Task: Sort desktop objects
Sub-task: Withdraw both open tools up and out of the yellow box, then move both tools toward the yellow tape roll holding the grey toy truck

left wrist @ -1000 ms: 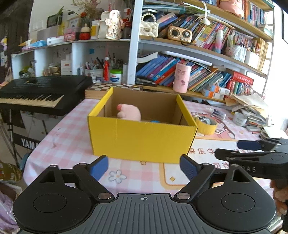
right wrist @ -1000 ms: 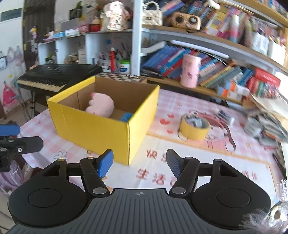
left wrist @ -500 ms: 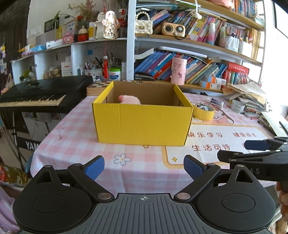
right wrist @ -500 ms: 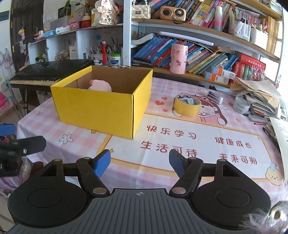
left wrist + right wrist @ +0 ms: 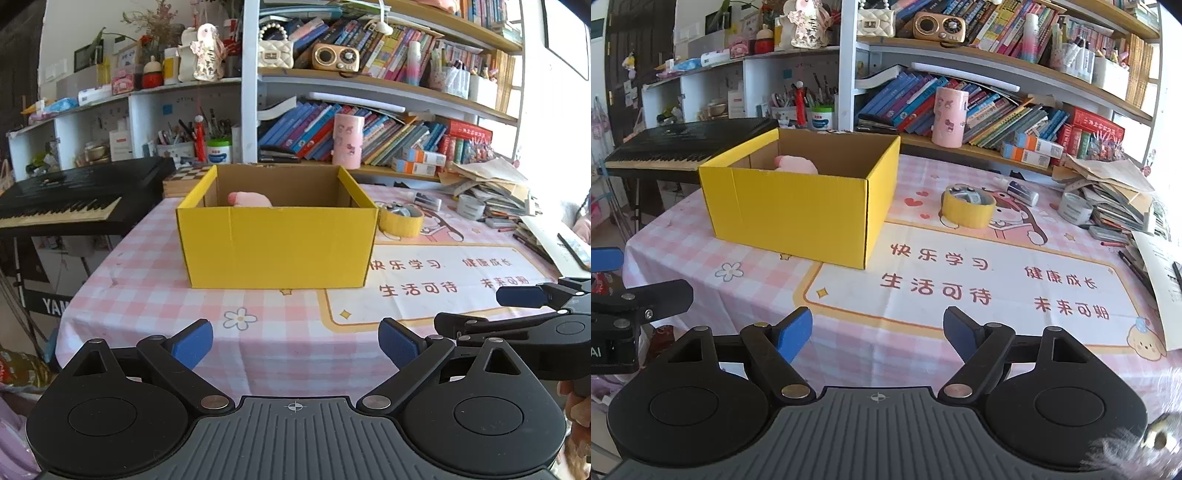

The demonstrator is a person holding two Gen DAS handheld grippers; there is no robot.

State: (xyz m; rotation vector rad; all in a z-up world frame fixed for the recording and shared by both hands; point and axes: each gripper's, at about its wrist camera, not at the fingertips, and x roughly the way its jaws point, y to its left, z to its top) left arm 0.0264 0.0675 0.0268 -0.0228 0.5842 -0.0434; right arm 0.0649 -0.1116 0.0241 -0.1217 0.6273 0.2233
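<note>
Setting: pink checked table (image 5: 683, 243) before crowded bookshelves.
Box: yellow cardboard box (image 5: 277, 243) on the table's left part, a pink plush (image 5: 251, 199) inside.
Tape: yellow roll (image 5: 967, 208) just right of the box, not yet sorted.
Left gripper (image 5: 295, 341): wide open, holding nothing.
Right gripper (image 5: 877, 332): wide open, holding nothing.
Change: both have drawn back from the box over the last second; likely next comes fetching the tape.

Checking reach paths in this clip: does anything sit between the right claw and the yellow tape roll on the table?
Nothing visible does. The right claw is open over the printed mat, and only bare mat lies between it and the yellow tape roll. The yellow box stands off to the left of that line.
</note>
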